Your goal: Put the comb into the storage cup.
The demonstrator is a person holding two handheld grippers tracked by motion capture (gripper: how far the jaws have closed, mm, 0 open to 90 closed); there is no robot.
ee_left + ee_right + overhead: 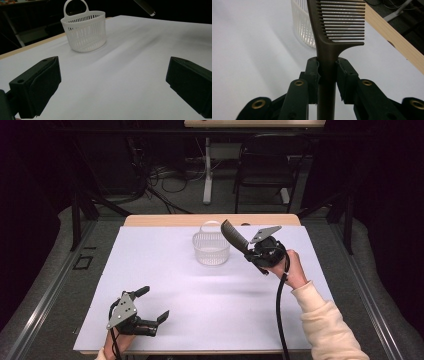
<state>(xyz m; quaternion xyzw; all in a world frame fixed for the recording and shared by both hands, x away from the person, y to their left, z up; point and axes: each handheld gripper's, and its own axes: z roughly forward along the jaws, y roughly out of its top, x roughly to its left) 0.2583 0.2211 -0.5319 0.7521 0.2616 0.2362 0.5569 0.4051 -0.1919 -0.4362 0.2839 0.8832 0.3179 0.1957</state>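
The high view looks forward and down over the whole table; the left gripper view sits low, facing the basket; the right gripper view looks close along the comb; all share the basket.

1. We see a surface covered by a white sheet, with a light wooden edge bare along its far side.
2. Beyond it we see grey carpet floor, where dark cables lie tangled.
3. A black chair stands on that floor, just beside the white leg of a second, wooden-topped table.
4. We find black curtains closing in both sides, so the room is dark while the white sheet is brightly lit.
5. Black frame legs stand at the left.
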